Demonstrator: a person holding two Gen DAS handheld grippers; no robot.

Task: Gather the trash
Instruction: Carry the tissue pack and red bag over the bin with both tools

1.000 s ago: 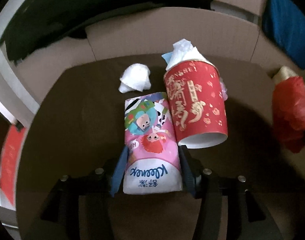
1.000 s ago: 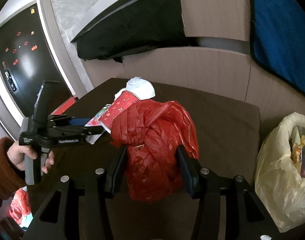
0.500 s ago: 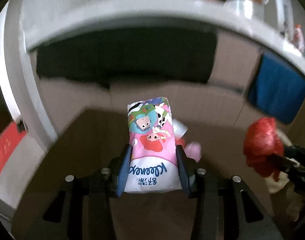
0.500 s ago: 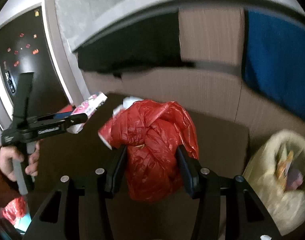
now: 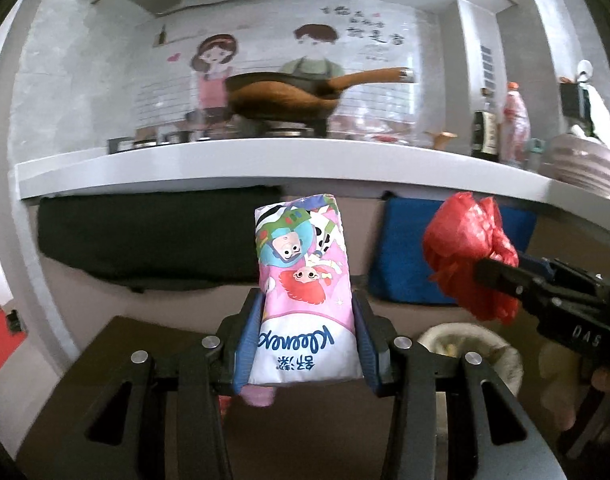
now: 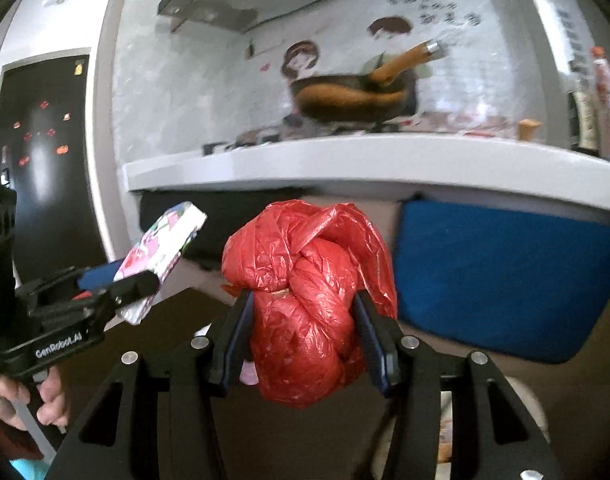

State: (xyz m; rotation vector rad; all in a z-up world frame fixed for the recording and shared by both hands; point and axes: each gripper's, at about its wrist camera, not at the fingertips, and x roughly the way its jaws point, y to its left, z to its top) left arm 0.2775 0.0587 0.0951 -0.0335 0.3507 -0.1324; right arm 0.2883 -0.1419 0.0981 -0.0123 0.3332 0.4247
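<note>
Left wrist view first: the left gripper is clamped on the lower half of a Kleenex tissue pack, blue pads pressed flat on both long sides, so the pack stands upright and clear of the dark table. Gripping low looks sensible to me; the pack stays rigid and can be let fall cleanly. To its right the right gripper squeezes a knotted red plastic bag at its waist, the crumpled top bulging above the jaws. Both loads are held aloft, well apart from each other, which I take as carrying toward the pale trash bag whose open mouth shows low between the two tools.

Further out runs a white counter with a wok on it, and beneath it a black cushion and a blue cushion. Nothing blocks the bag's mouth that I can see, though the two grippers may crowd each other over it.
</note>
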